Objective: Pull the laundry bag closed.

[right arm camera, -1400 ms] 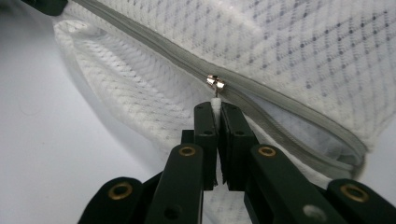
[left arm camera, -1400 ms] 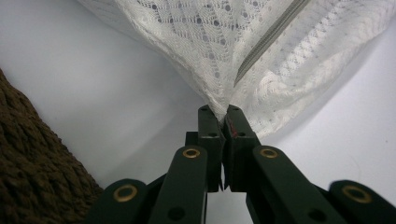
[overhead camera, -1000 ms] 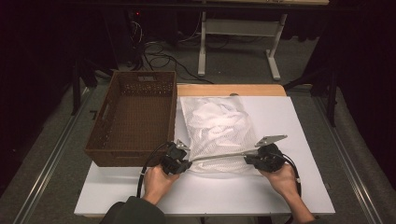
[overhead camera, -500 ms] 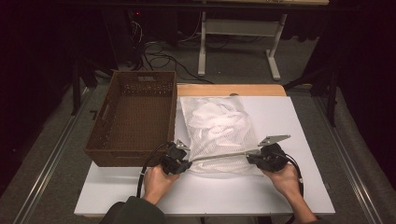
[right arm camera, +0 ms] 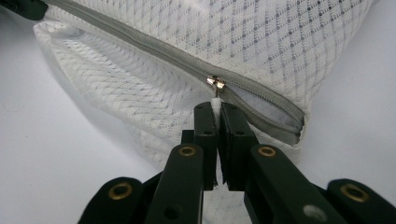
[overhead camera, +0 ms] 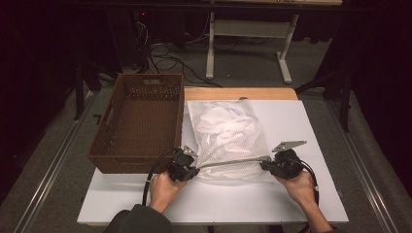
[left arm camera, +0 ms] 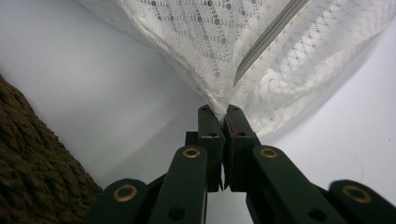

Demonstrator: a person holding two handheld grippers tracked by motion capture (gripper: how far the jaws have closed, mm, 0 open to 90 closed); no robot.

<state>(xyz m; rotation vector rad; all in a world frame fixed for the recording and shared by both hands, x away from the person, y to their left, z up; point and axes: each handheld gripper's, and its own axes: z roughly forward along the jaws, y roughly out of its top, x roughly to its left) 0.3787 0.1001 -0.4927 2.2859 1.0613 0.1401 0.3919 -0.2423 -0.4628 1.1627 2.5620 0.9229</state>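
Note:
A white mesh laundry bag, stuffed with white cloth, lies on the white table. Its grey zipper runs along the near edge, pulled taut between my two grippers. My left gripper is shut on the bag's corner at the zipper's left end; in the left gripper view the mesh is pinched between the tips of that gripper. My right gripper is shut on the white tab under the metal zipper slider. Beyond the slider a short stretch of zipper gapes.
A brown wicker basket stands empty to the left of the bag, its near corner close to my left gripper. A wooden board edge shows behind the bag. Bare white table lies in front of both hands and to the right.
My right gripper has crept slightly to the right along the zipper line. The left gripper and the bag's corner have stayed where they were.

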